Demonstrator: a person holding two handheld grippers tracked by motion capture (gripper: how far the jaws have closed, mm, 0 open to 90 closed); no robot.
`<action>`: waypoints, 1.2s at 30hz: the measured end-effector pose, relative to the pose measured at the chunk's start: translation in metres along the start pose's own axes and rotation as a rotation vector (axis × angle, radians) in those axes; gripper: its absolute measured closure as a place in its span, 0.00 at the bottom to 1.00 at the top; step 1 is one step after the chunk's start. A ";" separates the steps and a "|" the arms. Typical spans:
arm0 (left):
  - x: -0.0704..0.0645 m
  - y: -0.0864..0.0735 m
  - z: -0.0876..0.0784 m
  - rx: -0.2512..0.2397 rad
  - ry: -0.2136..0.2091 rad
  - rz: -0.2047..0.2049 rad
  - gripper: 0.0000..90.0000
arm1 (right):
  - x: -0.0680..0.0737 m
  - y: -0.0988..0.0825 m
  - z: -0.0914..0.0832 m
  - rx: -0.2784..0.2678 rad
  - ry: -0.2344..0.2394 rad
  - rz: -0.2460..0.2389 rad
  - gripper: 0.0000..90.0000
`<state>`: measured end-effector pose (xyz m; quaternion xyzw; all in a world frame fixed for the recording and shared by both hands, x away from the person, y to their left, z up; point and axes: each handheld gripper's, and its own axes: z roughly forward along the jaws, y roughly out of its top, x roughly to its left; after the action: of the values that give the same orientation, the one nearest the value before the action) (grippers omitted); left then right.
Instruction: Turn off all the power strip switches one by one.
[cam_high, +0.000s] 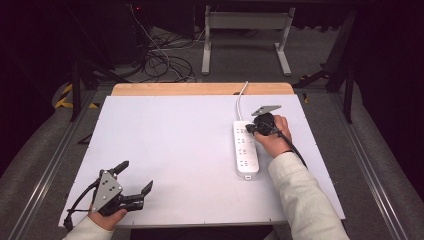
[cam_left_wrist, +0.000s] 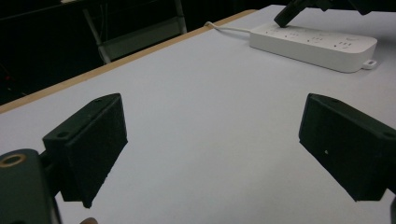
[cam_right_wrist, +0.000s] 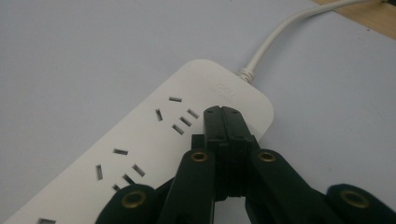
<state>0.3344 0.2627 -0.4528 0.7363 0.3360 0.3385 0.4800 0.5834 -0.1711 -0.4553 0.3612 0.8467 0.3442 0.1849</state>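
The white table top carries the work, with a bare wooden strip along its far edge.

The white power strip lies flat on the right half of the table. Its long axis runs from the near edge toward the far edge. The cord end points away from the person, and the white cord leaves that end and passes over the far edge. In the right gripper view the strip shows groups of socket slots on its top face. A small embossed mark sits near the cord end; it is too faint to read. No other writing can be read.

The right gripper is held over the far end of the power strip. In the right gripper view its two black jaws are pressed together with nothing between them. The tips rest on or just above the top face beside the socket group nearest the cord; contact cannot be confirmed.

The left gripper is held near the front left corner of the table, well apart from the power strip. In the left gripper view its jaws are spread wide and hold nothing; bare table top lies between them.
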 end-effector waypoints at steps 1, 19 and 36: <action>0.000 0.000 0.000 0.000 0.000 0.000 0.09 | 0.000 0.000 0.000 -0.001 -0.001 0.001 1.00; 0.001 0.000 0.000 0.001 -0.003 -0.009 0.09 | 0.000 0.001 -0.006 -0.026 -0.014 -0.021 1.00; 0.001 0.000 0.002 0.003 -0.002 -0.014 0.09 | 0.023 0.011 -0.055 -0.272 0.052 0.003 0.47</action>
<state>0.3363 0.2628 -0.4531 0.7351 0.3412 0.3338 0.4815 0.5423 -0.1737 -0.4108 0.3249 0.7962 0.4652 0.2098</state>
